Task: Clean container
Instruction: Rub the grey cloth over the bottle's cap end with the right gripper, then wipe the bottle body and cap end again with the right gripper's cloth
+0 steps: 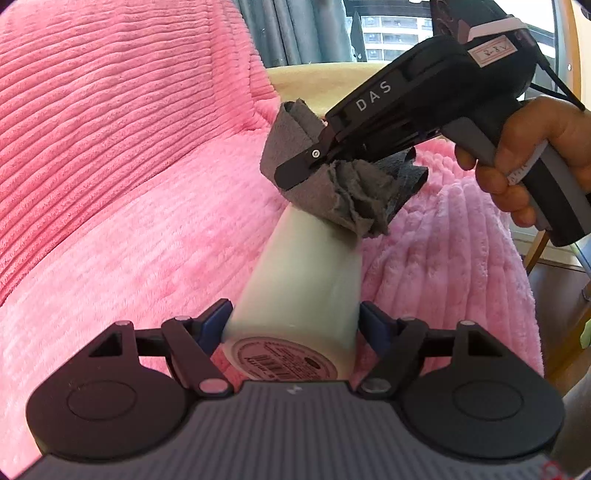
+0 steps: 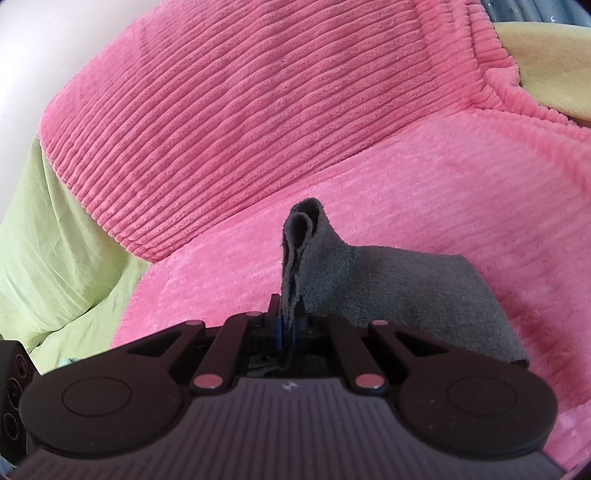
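Looked like someone's home, a living room or bedroom: pink corduroy cushion [image 2: 258, 110], plush pink blanket [image 1: 110, 258], curtains [image 1: 291, 29] and apartment blocks [image 1: 391, 33] outside the window.

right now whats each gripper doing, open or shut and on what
Left gripper: closed on the pale cylindrical container, gripped near its labelled end.
Right gripper: closed on the grey cloth, which rests against the container's far end.
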The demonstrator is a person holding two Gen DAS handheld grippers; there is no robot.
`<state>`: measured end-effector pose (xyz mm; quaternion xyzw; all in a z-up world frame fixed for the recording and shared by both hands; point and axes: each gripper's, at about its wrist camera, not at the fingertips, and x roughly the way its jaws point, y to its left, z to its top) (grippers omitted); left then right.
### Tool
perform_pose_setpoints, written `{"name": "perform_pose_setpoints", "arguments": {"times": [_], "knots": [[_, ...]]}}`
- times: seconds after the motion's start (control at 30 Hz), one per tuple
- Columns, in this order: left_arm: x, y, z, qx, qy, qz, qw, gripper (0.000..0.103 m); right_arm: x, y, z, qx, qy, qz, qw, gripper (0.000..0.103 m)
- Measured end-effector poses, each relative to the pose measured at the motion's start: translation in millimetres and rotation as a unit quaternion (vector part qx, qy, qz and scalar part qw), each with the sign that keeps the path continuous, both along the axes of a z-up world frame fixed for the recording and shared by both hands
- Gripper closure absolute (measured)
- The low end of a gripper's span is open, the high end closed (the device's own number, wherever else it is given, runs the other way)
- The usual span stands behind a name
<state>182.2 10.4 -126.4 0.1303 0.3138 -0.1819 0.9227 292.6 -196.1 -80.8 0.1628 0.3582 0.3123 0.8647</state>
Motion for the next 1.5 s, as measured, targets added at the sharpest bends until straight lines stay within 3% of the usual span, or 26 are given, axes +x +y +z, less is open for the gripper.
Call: {"name": "perform_pose_setpoints", "arguments": {"times": [0.53, 0.67, 0.8, 0.9, 1.1, 1.3, 1.5], "knots": [[-10.0, 2.2, -5.0, 0.000, -0.002, 0.007, 1.0000, 0.029, 9.7, -9.4, 2.4, -0.001, 0.000, 0.015, 1.000, 0.102], [-20.8, -15.3, -8.6, 0.072, -0.043, -0.006, 0.9964, 0.029, -2.4, -6.9, 8.4, 0.002, -0.001, 0.019, 1.000, 0.098], [-30.9, -33.0, -17.0, 0.183, -0.095, -0.023, 0.9781, 0.029, -23.8, 7.1, 16.6, 0.028, -0.001, 0.062, 0.998, 0.098], [-32.7, -36.5, -20.5, 0.213, -0.110, -0.029, 0.9705, 0.029, -39.8, 17.7, 22.7, 0.048, -0.001, 0.093, 0.994, 0.099], [-32.4, -36.5, -23.3, 0.210, -0.108, -0.023, 0.9713, 0.029, -52.1, 50.4, 6.1, 0.056, 0.019, 0.140, 0.988, 0.100], [-28.6, -34.0, -22.9, 0.203, -0.106, -0.021, 0.9731, 0.030, -30.4, 38.3, 2.3, 0.041, 0.016, 0.104, 0.994, 0.102], [-23.2, -29.7, -20.3, 0.194, -0.108, -0.022, 0.9748, 0.029, -1.3, -2.5, -2.3, 0.020, 0.004, 0.026, 0.999, 0.103]]}}
